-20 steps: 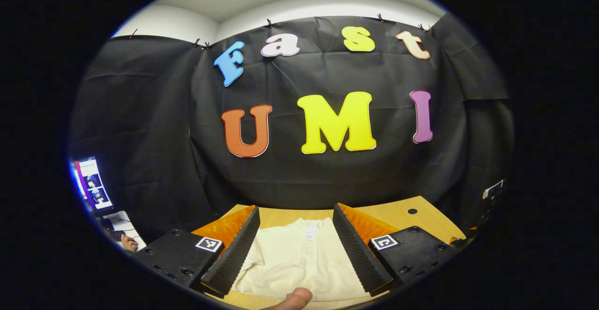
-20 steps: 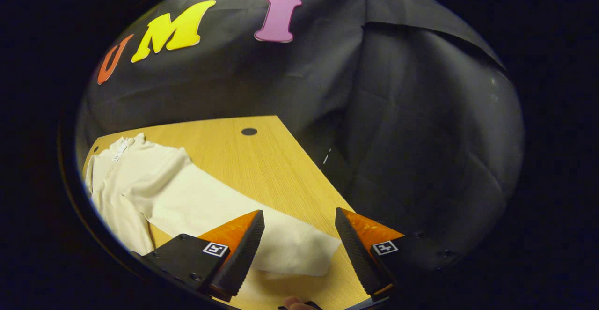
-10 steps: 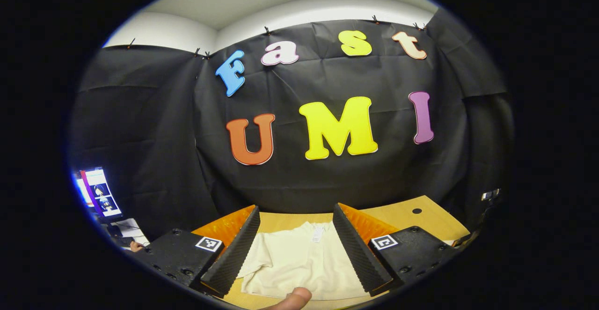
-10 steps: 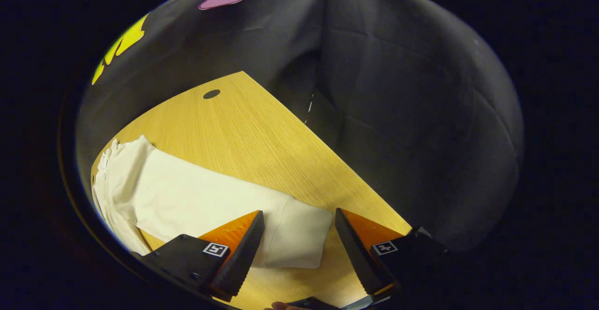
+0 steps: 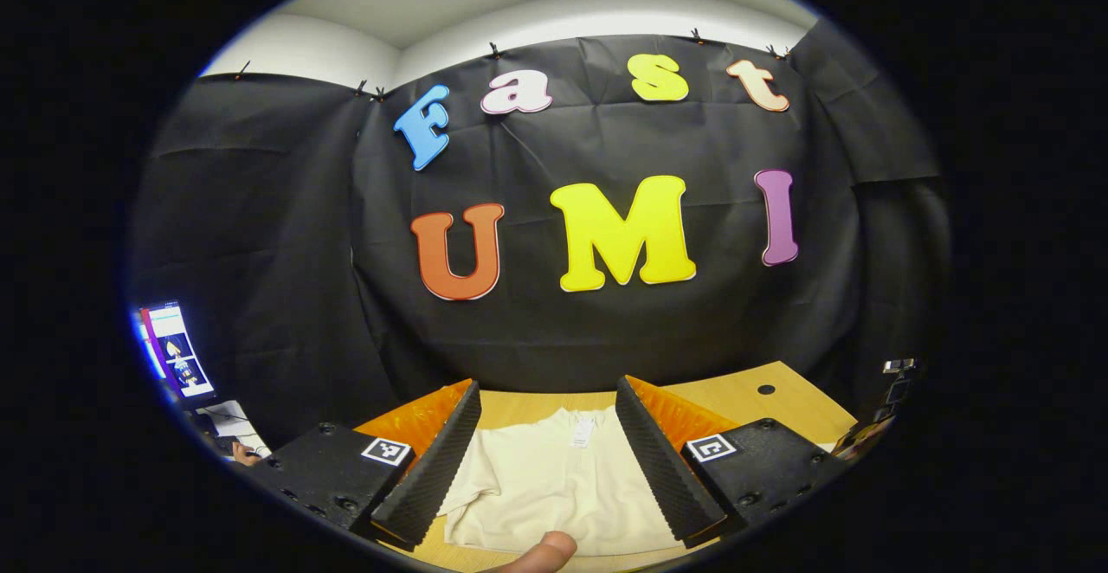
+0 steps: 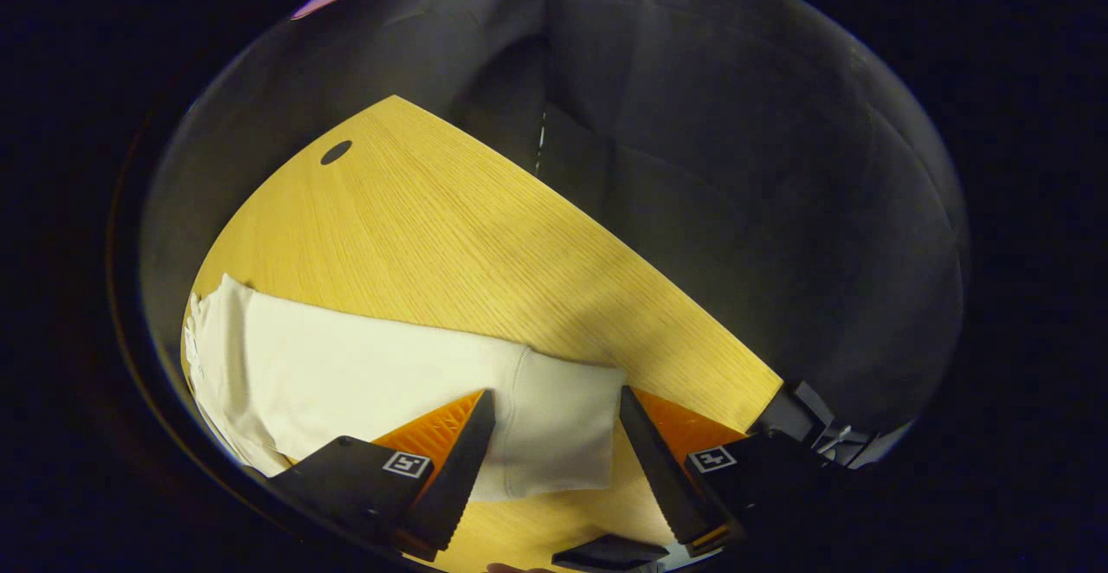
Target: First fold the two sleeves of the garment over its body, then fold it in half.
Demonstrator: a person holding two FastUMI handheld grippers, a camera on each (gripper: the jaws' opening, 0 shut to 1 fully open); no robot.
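Right gripper view: right gripper point(image 6: 550, 460) spread wide over cuff of cream garment's point(image 6: 346, 378) sleeve point(image 6: 554, 434), grasping nothing; sleeve lay flat across wooden worktop point(image 6: 450, 235). Left gripper view: left gripper point(image 5: 545, 460) likewise spread, holding nothing, garment body point(image 5: 545, 486) flat on worktop point(image 5: 736, 395) between its fingers, neck label point(image 5: 582, 428) toward booth wall; thumb tip point(image 5: 541, 551) at bottom edge.
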